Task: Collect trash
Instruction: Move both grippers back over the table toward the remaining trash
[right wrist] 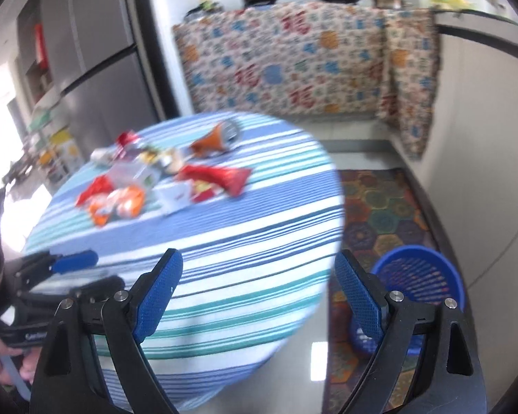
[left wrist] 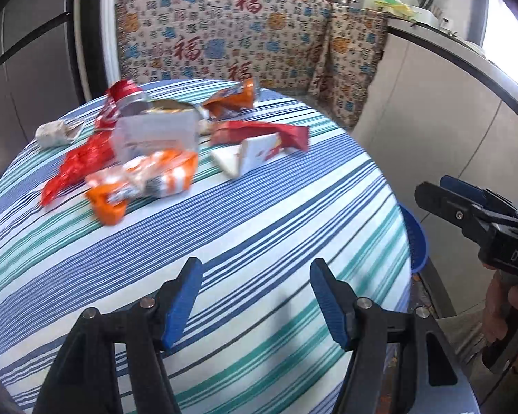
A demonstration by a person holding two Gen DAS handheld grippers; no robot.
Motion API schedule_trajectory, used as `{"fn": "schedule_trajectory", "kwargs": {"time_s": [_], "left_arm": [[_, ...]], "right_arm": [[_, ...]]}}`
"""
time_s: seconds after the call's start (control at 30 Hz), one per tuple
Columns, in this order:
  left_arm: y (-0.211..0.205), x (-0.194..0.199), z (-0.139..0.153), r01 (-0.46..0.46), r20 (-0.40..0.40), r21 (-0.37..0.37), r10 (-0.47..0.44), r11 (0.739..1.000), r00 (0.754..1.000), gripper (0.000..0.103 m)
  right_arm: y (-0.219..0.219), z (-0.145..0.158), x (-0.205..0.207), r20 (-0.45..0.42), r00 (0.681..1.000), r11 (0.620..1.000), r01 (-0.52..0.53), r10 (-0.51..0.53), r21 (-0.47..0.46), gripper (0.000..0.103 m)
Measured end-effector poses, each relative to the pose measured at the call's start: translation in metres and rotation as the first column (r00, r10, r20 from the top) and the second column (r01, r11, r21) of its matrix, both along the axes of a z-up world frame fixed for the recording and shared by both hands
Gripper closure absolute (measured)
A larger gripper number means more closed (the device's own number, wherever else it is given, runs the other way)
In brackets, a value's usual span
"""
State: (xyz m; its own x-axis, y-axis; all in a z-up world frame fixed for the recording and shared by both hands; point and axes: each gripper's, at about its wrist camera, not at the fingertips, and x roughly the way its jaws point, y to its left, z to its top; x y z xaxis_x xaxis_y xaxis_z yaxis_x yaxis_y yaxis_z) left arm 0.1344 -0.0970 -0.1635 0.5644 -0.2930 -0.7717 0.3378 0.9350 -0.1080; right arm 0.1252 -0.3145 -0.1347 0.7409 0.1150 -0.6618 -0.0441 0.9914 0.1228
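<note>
Evidently nothing was collected yet: trash (left wrist: 148, 145) lay on the table (left wrist: 259, 214), basket (right wrist: 419, 276) looked empty, left gripper (left wrist: 255, 296) and right gripper (right wrist: 259, 293) spread, holding nothing.

Bare striped tablecloth (left wrist: 259, 214) nearside, trash pile (left wrist: 148, 145) crowding far side (wrappers overlapping), basket (right wrist: 421, 276) beside table
</note>
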Motion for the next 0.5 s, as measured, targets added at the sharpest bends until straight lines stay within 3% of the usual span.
{"fn": "schedule_trajectory", "kwargs": {"time_s": [0.23,0.5], "left_arm": [[0.071,0.009,-0.015,-0.047,-0.023,0.01,0.048,0.999,0.999,0.037],[0.087,0.03,-0.022,-0.058,-0.022,0.049,0.059,0.997,0.998,0.037]], "right_arm": [[0.076,-0.034,0.011,-0.081,0.989,0.989,-0.131,0.125,-0.072,0.012],[0.126,-0.05,0.018,-0.112,0.977,0.965,-0.199,0.182,-0.168,0.012]]}}
